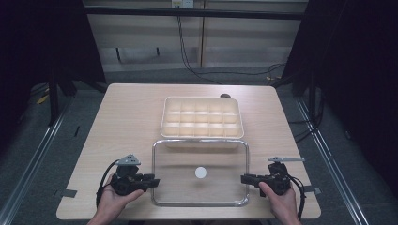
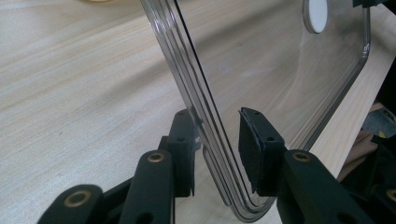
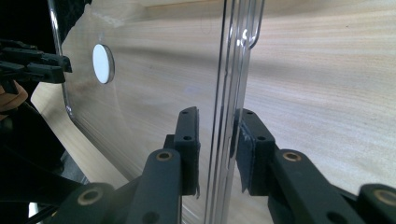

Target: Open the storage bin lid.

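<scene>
A clear rectangular lid with a white round disc at its middle sits level at the table's near side. My left gripper is at the lid's left edge. In the left gripper view the lid's rim runs between the jaws of the left gripper, with a gap on the right pad's side. My right gripper is at the lid's right edge. In the right gripper view the rim stands between the jaws of the right gripper, with a thin gap at the left pad.
A cream tray with several empty compartments stands just beyond the lid. The wooden table has bare surface left and right of the tray. Cables trail on the floor behind the table.
</scene>
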